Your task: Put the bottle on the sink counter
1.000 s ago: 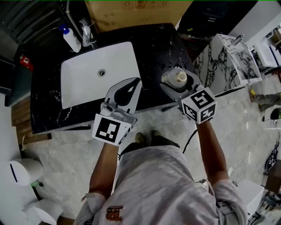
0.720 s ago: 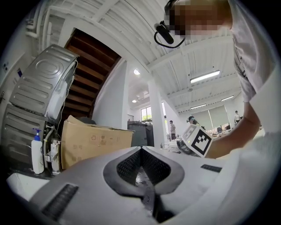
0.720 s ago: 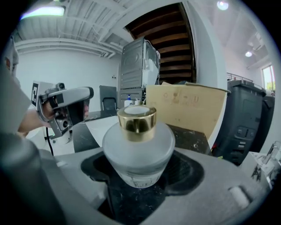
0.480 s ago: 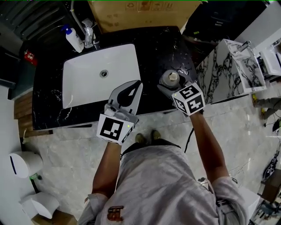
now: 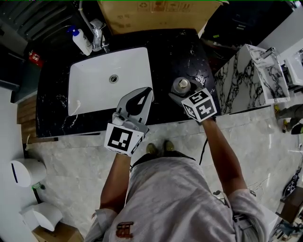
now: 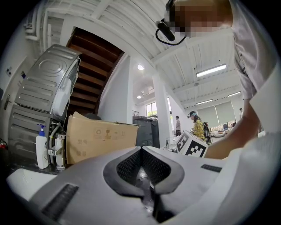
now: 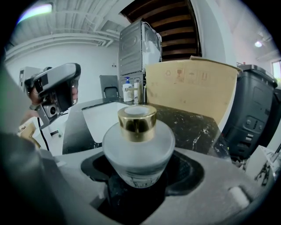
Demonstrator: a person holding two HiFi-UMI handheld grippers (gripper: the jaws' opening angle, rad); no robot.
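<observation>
A frosted round bottle with a gold cap stands upright between the jaws of my right gripper, which is shut on it over the right part of the black marble counter. In the right gripper view the bottle fills the middle of the gripper, and its base is hidden, so I cannot tell if it touches the counter. My left gripper hangs over the counter's front edge beside the white sink. This gripper is shut with nothing in it.
A soap dispenser and a faucet stand behind the sink. A cardboard box sits at the back of the counter. A marble-patterned stand is to the right, and a white bin stands on the floor at left.
My right gripper has carried the bottle a little left and lower over the counter. The left gripper has hardly moved.
</observation>
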